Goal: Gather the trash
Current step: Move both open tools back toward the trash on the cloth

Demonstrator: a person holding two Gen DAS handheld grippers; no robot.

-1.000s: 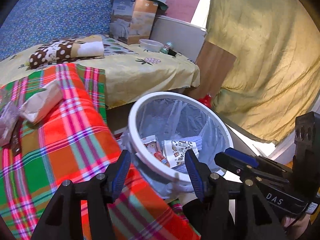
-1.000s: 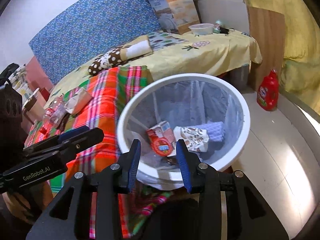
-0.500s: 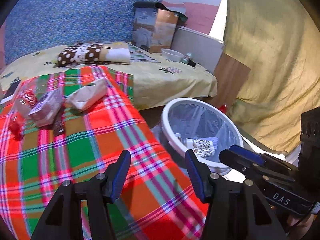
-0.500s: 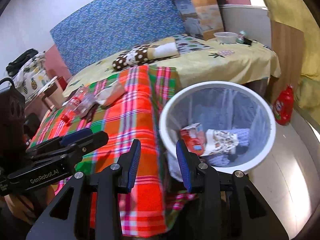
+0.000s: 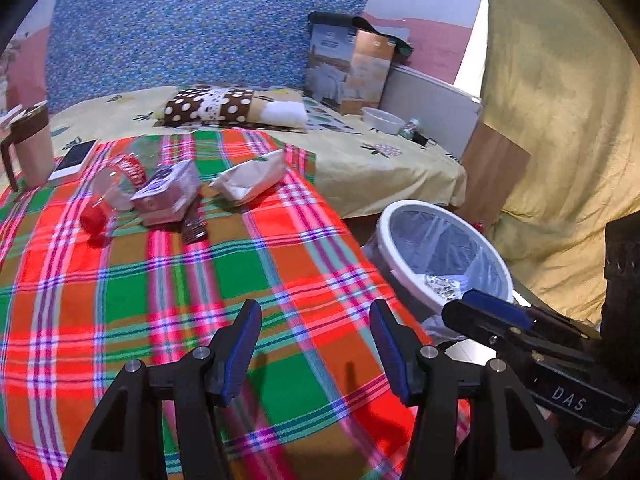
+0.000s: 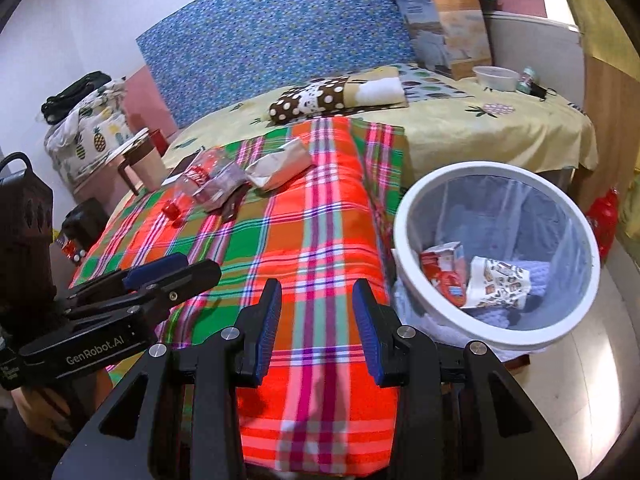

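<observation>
While both grippers hang above the bright red, green and orange plaid blanket (image 5: 168, 292) spread over the bed, neither one carries anything. The left gripper (image 5: 315, 346) has its blue-padded jaws spread wide over bare cloth, and the right gripper (image 6: 316, 325) has its jaws parted more narrowly, also with only blanket showing between them.

The remaining trash lies in a cluster toward the far left part of the blanket, well apart from both tools: a crushed clear plastic bottle with a red label and red cap (image 5: 110, 192), a crumpled purple-and-white carton (image 5: 168, 194) touching it, a small dark wrapper (image 5: 194, 226) just beside the carton, and a crumpled white and tan paper bag (image 5: 252, 178) a little to the right.

Beside the bed on the floor stands the round white-rimmed trash bin lined with a clear plastic bag (image 6: 404, 256). Inside it rest a red and white carton (image 6: 442, 266) and a crumpled white printed paper cup (image 6: 498, 284), touching each other.

A brown and cream mug (image 5: 30, 148) and a white phone (image 5: 74, 154) sit at the blanket's far left edge.
</observation>
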